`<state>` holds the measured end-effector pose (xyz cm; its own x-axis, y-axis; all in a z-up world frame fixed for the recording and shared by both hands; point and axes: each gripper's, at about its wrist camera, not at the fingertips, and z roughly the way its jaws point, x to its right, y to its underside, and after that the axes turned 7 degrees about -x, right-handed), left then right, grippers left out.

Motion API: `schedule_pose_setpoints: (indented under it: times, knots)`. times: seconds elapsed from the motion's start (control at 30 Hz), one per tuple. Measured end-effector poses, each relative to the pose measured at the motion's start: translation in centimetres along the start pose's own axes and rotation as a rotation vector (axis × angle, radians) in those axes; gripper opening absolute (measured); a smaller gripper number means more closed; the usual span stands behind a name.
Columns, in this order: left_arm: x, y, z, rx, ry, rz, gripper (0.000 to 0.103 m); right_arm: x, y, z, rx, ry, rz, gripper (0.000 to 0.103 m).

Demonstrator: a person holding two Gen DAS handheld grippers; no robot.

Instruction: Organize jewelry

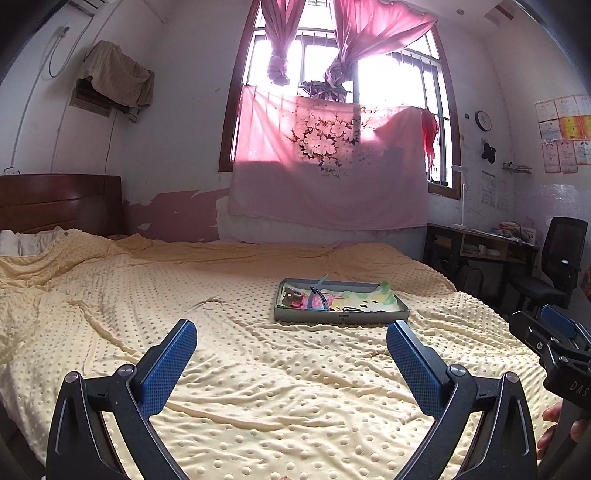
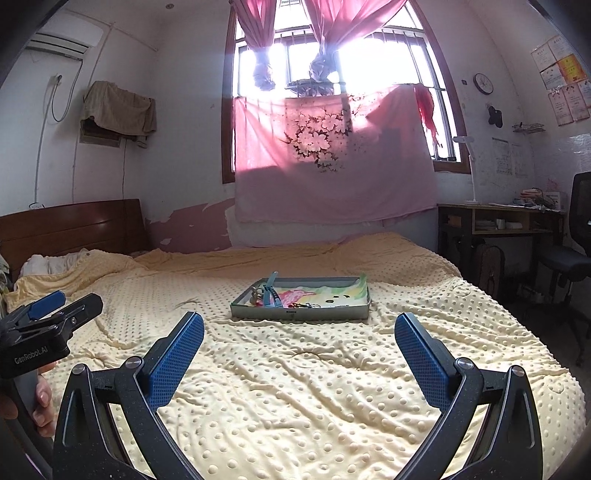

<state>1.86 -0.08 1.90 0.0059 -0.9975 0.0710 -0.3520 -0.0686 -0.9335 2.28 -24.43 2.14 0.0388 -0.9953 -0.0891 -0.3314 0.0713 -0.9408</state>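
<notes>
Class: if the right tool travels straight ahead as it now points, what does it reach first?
Probably the grey tray on the yellow blanket. The open right tool aims near its front wall; depth is uncertain.

Daylight floods through the window point(image 1: 343, 74), blown out to white glare behind pink curtains point(image 1: 369, 33); the room stays dimmer. Fisheye bends the edges, with dark vignetted corners.

A wide bed point(image 2: 295, 387) carries everything, covered by a pale yellow dotted blanket point(image 1: 258, 387). A shallow grey tray point(image 2: 300, 314) lies on it, toward the far right. White pillows point(image 1: 22, 242) lie far left.
</notes>
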Motion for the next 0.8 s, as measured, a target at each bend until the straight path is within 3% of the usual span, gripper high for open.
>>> schedule_pose_setpoints:
  times: [0.8]
  knots:
    - [0.11, -0.25, 0.00, 0.006, 0.000, 0.001, 0.103, 0.01, 0.01, 0.21, 0.006, 0.002, 0.012, 0.102]
